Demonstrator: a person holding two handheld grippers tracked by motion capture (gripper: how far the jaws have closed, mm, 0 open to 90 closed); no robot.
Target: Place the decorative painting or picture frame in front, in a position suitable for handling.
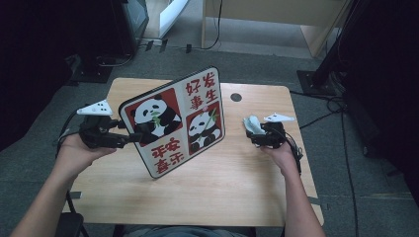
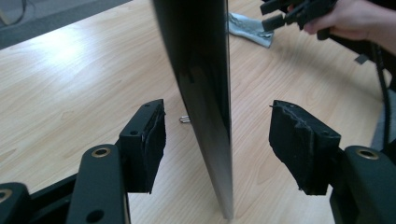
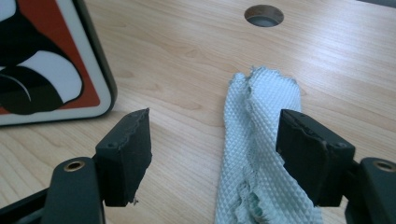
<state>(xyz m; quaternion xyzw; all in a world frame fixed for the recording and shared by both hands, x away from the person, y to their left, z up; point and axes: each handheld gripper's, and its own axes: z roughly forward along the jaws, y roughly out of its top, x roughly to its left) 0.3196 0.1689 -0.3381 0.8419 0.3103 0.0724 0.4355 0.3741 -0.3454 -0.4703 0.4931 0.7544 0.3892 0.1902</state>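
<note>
A flat board (image 1: 173, 121) printed with pandas and red characters stands tilted on its lower corner on the wooden table (image 1: 222, 182). My left gripper (image 1: 133, 137) reaches its left edge. In the left gripper view that thin dark edge (image 2: 205, 93) runs between the jaws of my left gripper (image 2: 217, 140), with a gap to each pad. A crumpled pale green cloth (image 1: 253, 123) lies on the table at the right. My right gripper (image 3: 215, 140) stands open around the cloth (image 3: 261, 121), which lies against the right pad. A corner of the board (image 3: 46, 60) shows to its left.
A round cable hole (image 1: 235, 97) sits in the table's far right part. Beyond the table lie grey carpet, loose cables (image 1: 341, 123), a light wooden cabinet (image 1: 276, 15) and dark stands. A small metal clip (image 2: 185, 119) lies on the table behind the board.
</note>
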